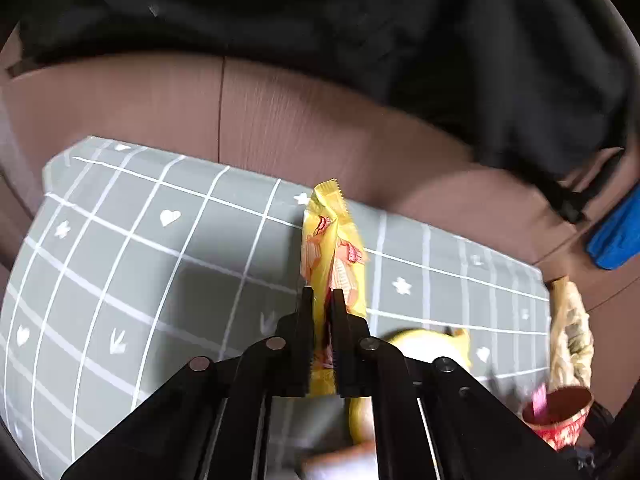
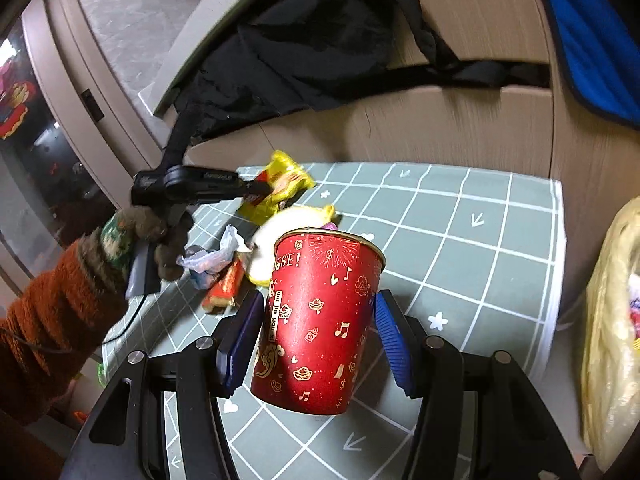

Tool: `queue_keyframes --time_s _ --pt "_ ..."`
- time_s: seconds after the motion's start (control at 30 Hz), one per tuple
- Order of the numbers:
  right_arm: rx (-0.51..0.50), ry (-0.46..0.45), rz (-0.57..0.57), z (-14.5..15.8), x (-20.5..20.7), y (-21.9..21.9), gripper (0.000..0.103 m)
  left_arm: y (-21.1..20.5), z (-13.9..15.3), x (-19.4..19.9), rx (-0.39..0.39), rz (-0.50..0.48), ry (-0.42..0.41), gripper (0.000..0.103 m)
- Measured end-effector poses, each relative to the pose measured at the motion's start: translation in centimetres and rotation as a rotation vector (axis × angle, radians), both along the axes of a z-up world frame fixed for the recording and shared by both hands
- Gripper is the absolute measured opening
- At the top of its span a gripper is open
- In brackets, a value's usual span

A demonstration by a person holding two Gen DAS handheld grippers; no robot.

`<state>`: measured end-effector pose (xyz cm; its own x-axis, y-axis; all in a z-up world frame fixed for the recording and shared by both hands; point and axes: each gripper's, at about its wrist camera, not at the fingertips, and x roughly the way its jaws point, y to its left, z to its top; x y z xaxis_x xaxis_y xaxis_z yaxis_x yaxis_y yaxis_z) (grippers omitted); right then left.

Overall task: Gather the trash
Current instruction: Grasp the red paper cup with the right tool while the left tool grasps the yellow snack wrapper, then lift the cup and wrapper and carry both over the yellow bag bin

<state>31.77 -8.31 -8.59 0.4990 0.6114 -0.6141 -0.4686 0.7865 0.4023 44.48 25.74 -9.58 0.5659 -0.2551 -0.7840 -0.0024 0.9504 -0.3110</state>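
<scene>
We clamp the left gripper on the yellow wrapper, lifted above the checked mat near its far edge; the right gripper grips the red cup over the mat's near edge; other scraps lie beside it.

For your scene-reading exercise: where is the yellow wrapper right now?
The yellow wrapper is pinched in the left gripper, lifted over the grid cloth; the right wrist view shows it up left, beyond the red cup.
</scene>
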Motion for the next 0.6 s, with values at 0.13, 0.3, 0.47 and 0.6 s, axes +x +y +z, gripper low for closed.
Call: queue_keyframes --time_s 0.13,0.3,0.47,0.6 --pt "0.018 -0.010 -0.010 1.0 -0.5 -0.2 0.054 -1.3 3.0 -4.6 0.014 0.027 -0.112 0.007" --pt "0.012 -0.033 -0.008 2.0 -1.3 0.1 0.054 -4.4 7.3 -9.9 0.102 0.055 -0.295 0.007" --pt "0.000 -0.125 -0.014 5.0 -2.0 0.1 0.054 -6.5 10.7 -13.7 0.143 0.070 -0.410 0.007" --pt "-0.001 -0.209 -0.028 8.0 -2.4 -0.6 0.054 -8.1 13.2 -16.5 0.148 0.063 -0.494 0.007"
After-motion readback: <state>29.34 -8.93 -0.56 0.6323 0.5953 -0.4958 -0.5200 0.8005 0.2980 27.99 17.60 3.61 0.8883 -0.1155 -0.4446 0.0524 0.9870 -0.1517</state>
